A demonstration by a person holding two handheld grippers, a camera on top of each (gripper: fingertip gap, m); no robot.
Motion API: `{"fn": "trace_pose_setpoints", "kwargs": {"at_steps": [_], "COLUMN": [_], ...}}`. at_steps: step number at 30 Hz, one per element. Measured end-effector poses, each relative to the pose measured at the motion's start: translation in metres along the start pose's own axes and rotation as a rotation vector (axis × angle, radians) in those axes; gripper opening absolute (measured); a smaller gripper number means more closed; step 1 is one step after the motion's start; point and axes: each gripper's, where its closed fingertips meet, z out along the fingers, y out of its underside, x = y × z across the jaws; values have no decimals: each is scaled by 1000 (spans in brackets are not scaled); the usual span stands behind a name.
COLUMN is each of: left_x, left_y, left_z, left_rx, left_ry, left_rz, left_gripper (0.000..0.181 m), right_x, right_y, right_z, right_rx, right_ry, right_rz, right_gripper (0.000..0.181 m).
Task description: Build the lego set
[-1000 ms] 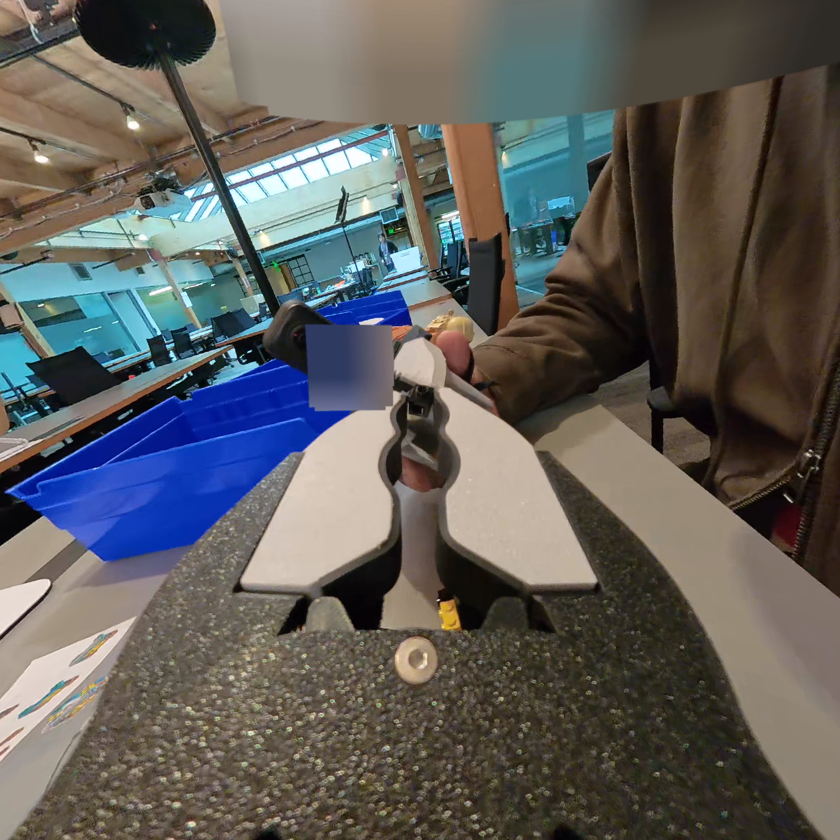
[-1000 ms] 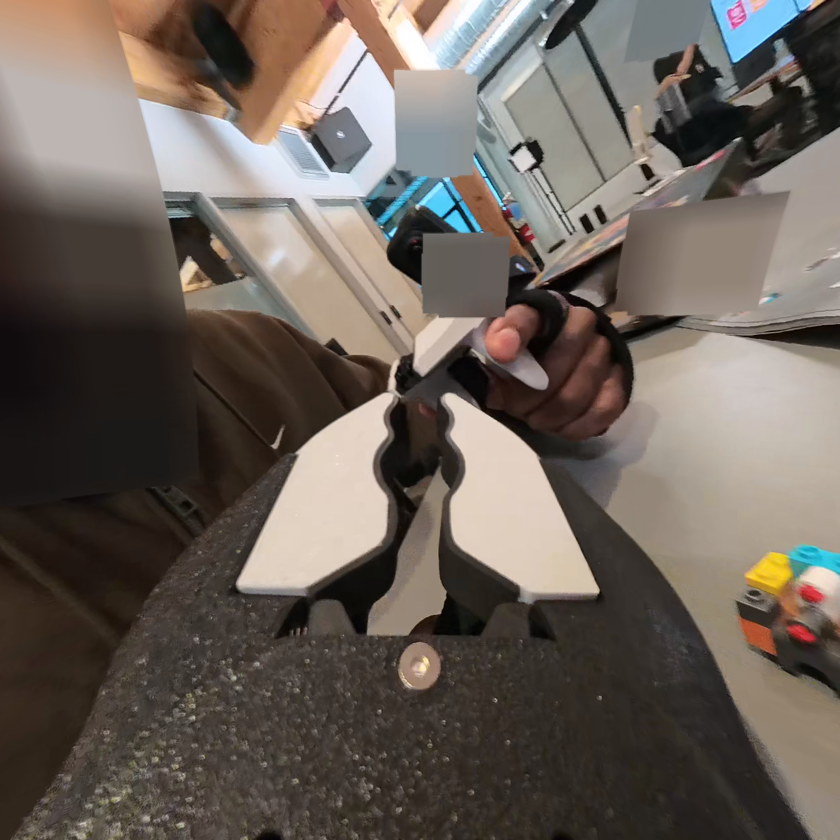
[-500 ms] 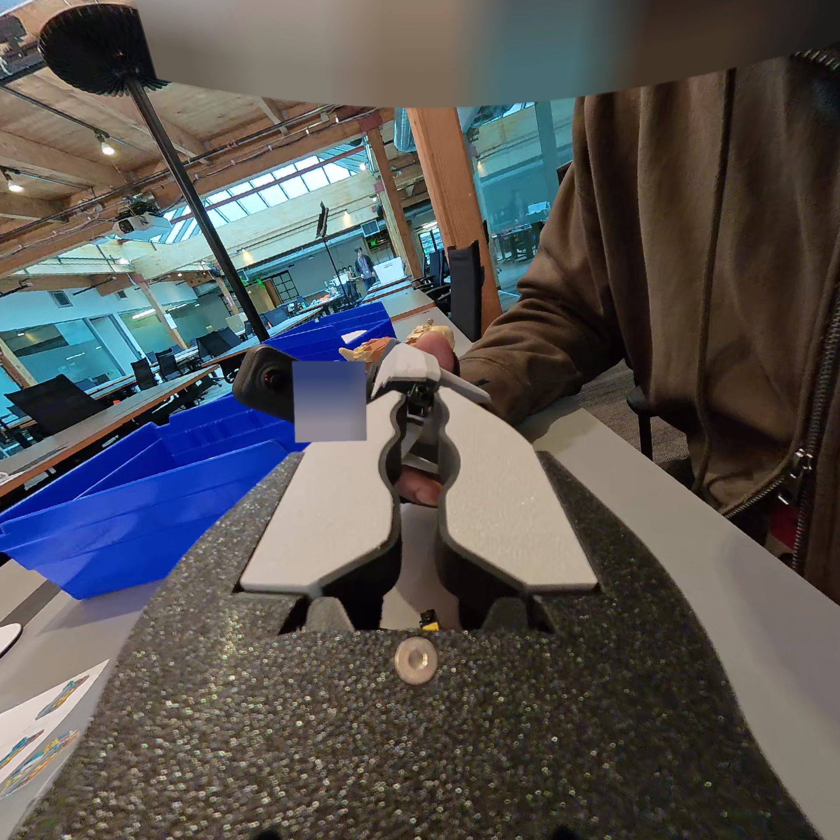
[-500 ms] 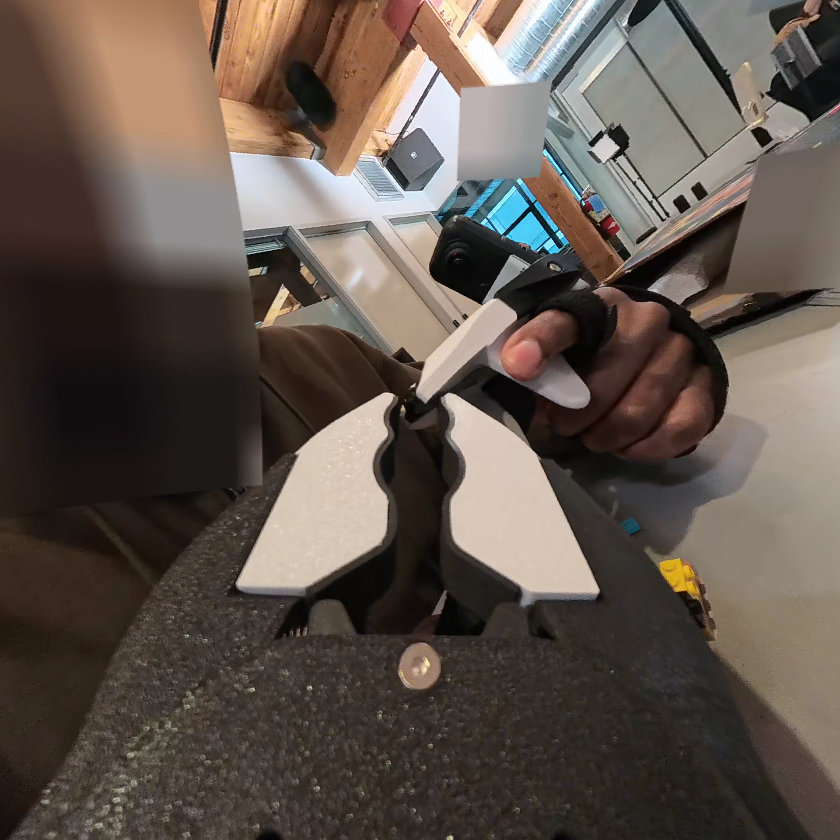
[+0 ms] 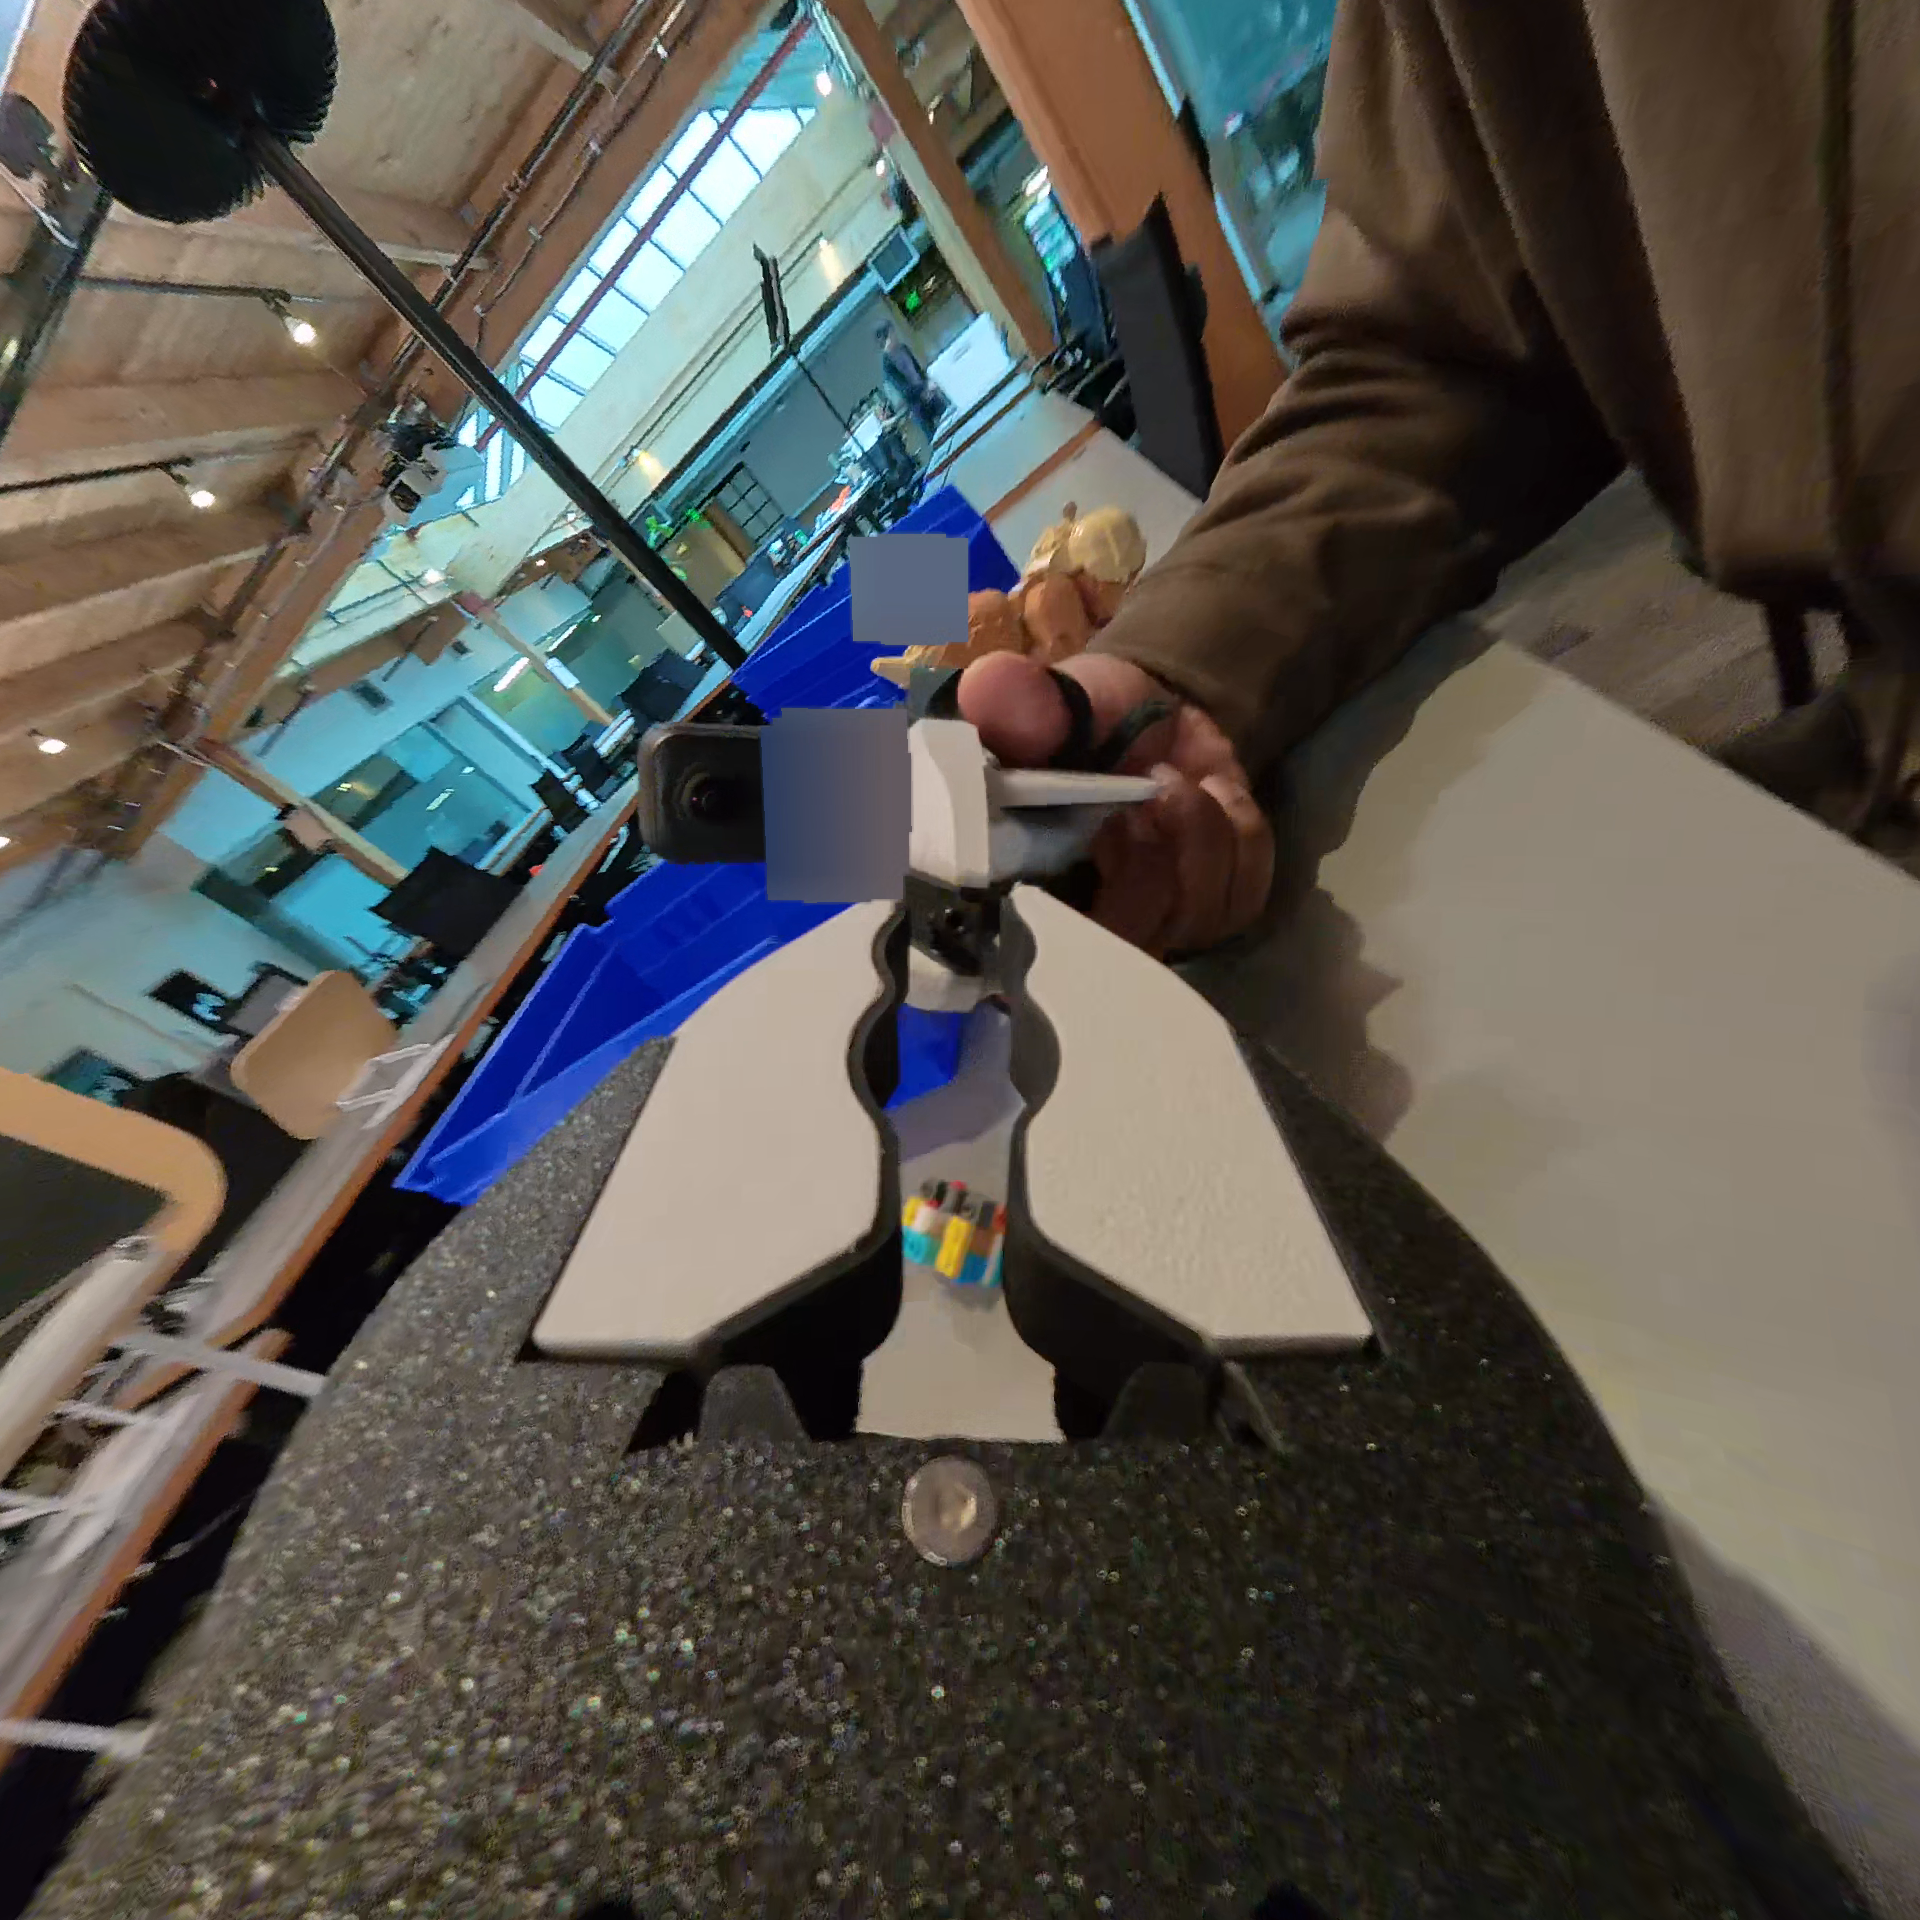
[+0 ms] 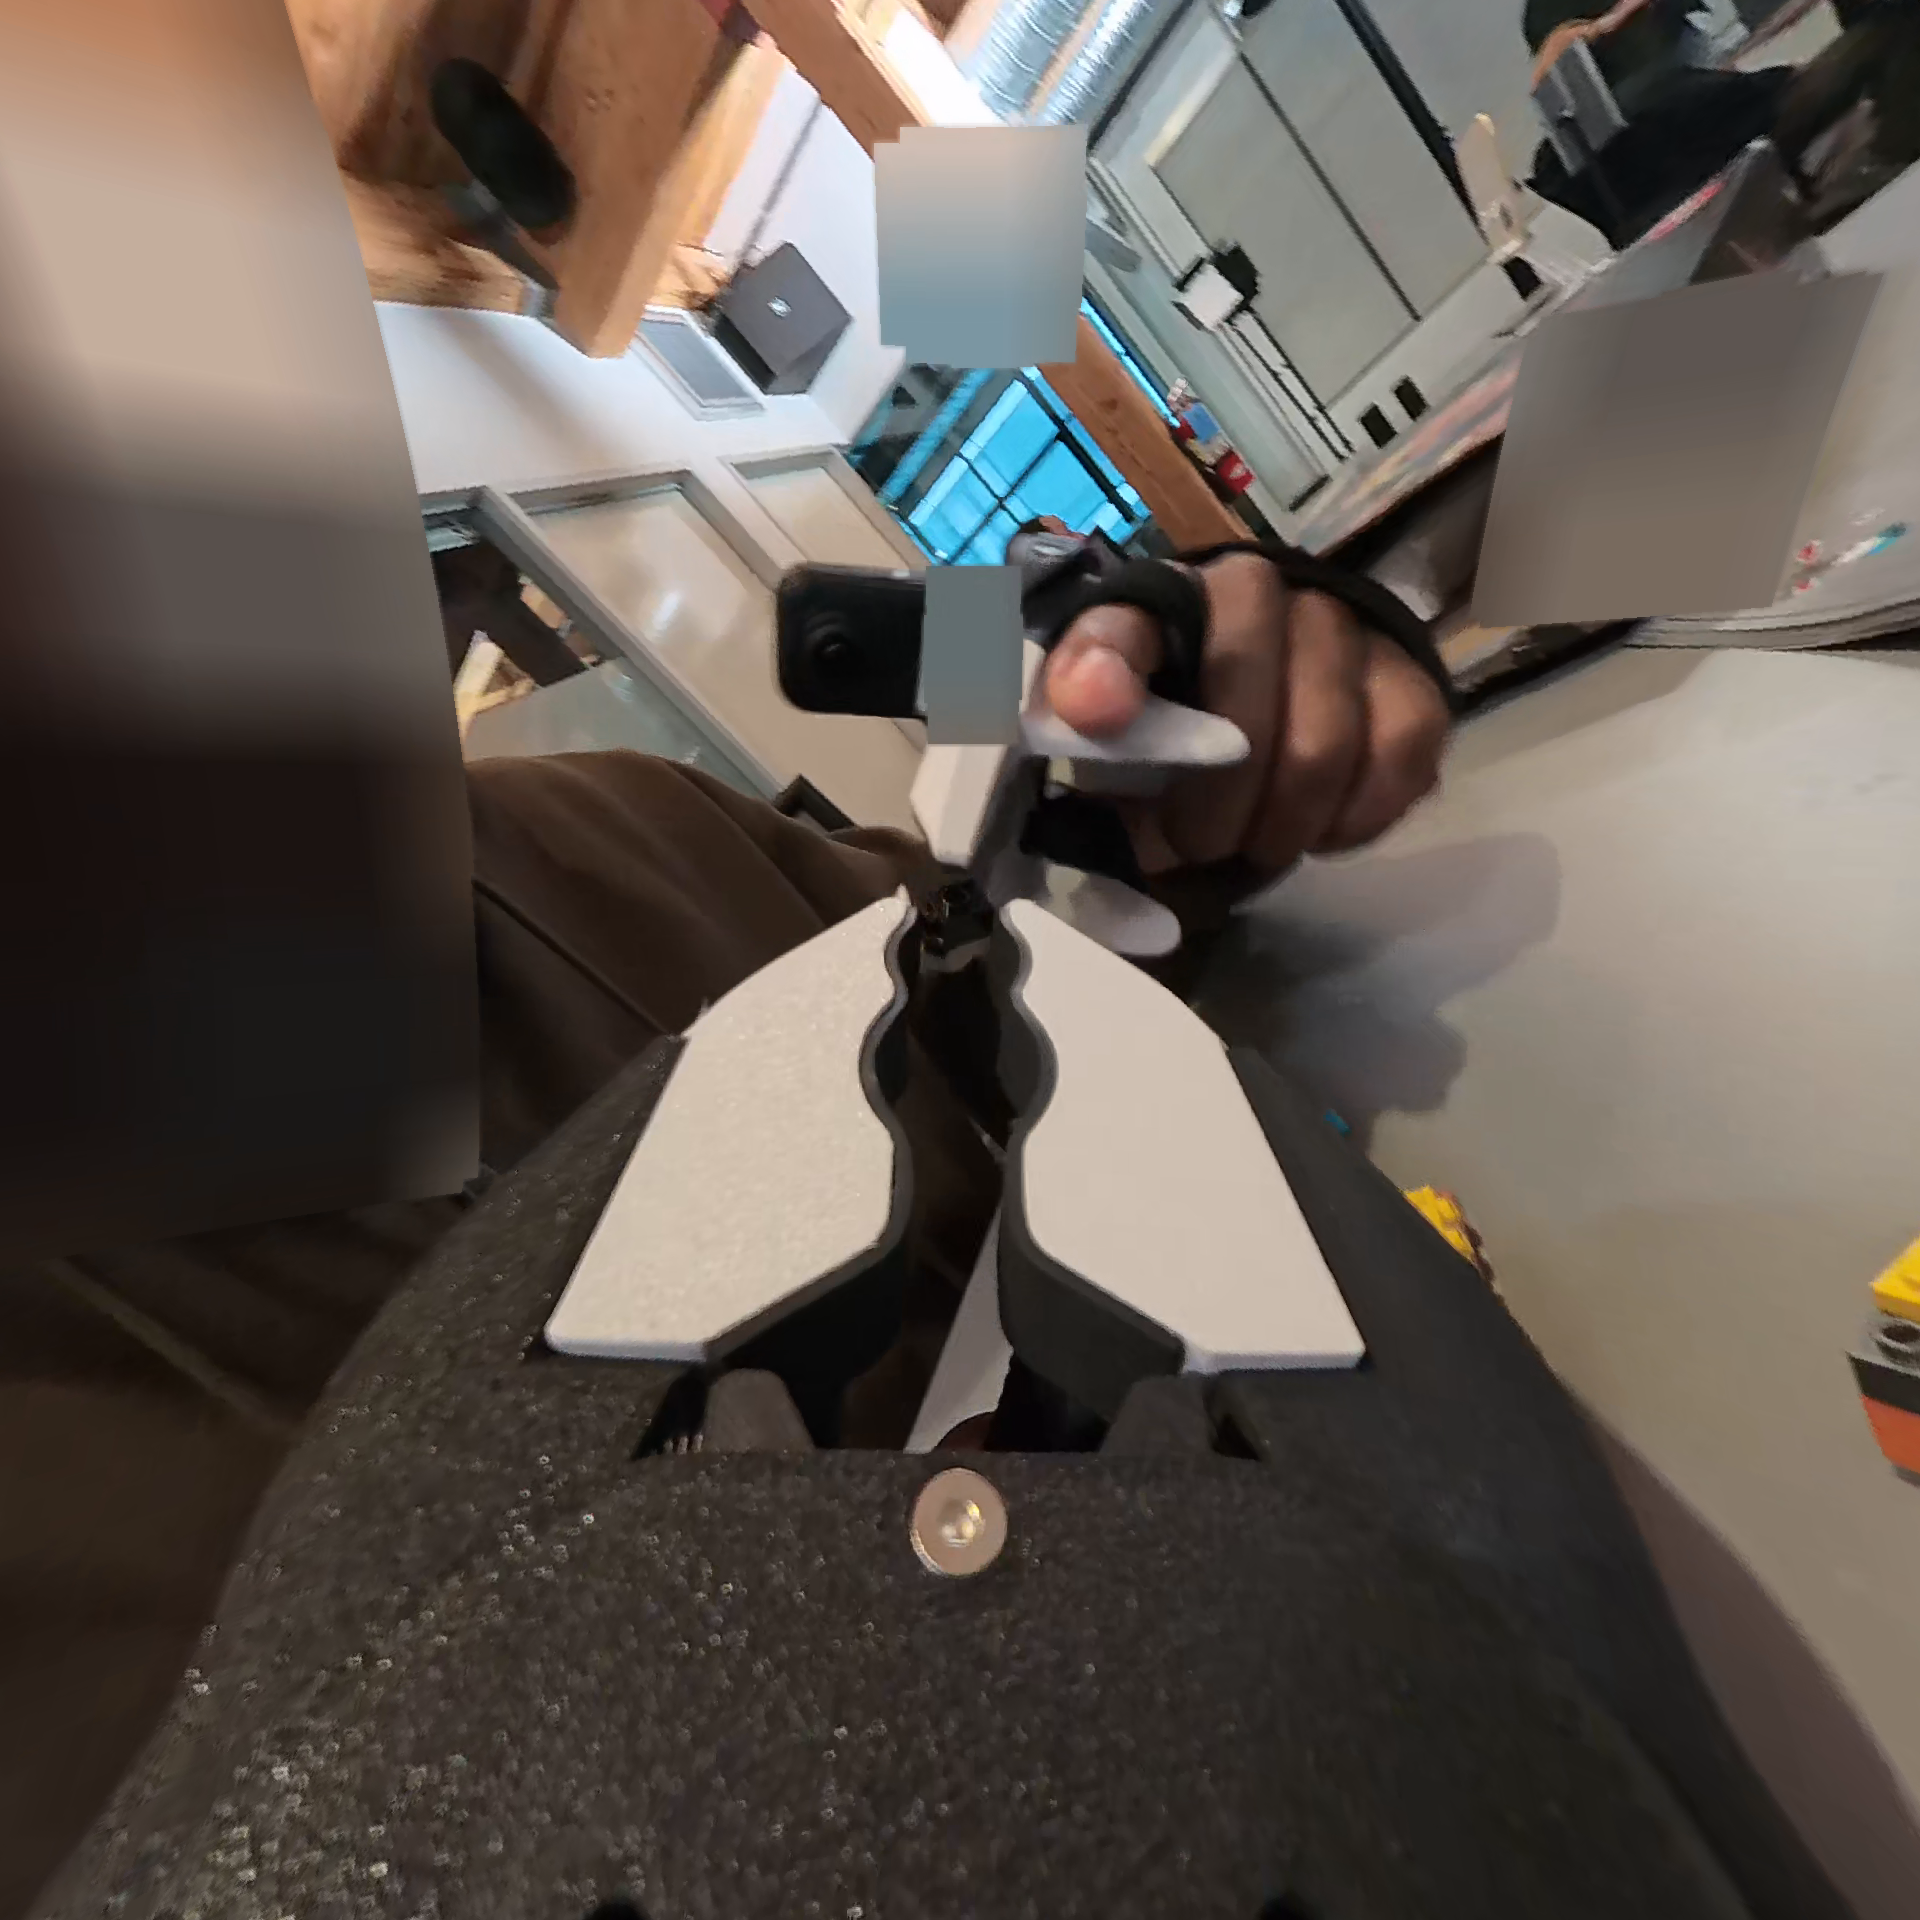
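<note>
The two claws meet tip to tip in the air above the tabletop (image 5: 1558,987), each looking straight along its fingers at the other. At the meeting point sits a small dark piece (image 5: 951,925), and the left claw (image 5: 951,935) has its fingers drawn in around it at the tips. The right claw (image 6: 951,920) shows the same dark piece (image 6: 945,914) at its own tips, fingers close together. Both look clamped on it, though which one carries the hold is hard to tell.

The piece lies dead ahead of both claws, on the line joining them; its long axis cannot be read at this size. Neither claw is nearer, as both touch it.

The rest of the lego build (image 5: 951,1236) lies on the tabletop below the left claw, seen through the gap between its fingers: a small cluster of yellow, blue and dark bricks. The right view catches yellow and orange bricks (image 6: 1886,1340) low at its right edge. Blue bins (image 5: 644,997) stand farther back on the tabletop.

My guess is a handover or a seating of the piece between the claws, so the coming move turns on keeping both tips on that shared line
</note>
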Motion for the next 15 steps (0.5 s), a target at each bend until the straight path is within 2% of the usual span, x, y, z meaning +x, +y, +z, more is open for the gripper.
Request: {"fn": "trace_pose_setpoints", "kwargs": {"at_steps": [8, 15], "left_x": [13, 12], "left_y": [15, 27], "left_z": [0, 1], "left_rx": [-147, -225], "left_ry": [60, 62], "left_rz": [165, 170], "left_gripper": [15, 10], "right_x": [12, 24], "right_y": [11, 16], "right_z": [0, -3], "right_rx": [-105, -143], "right_ry": [125, 204], "right_rz": [-32, -57], "right_gripper": [13, 13]}}
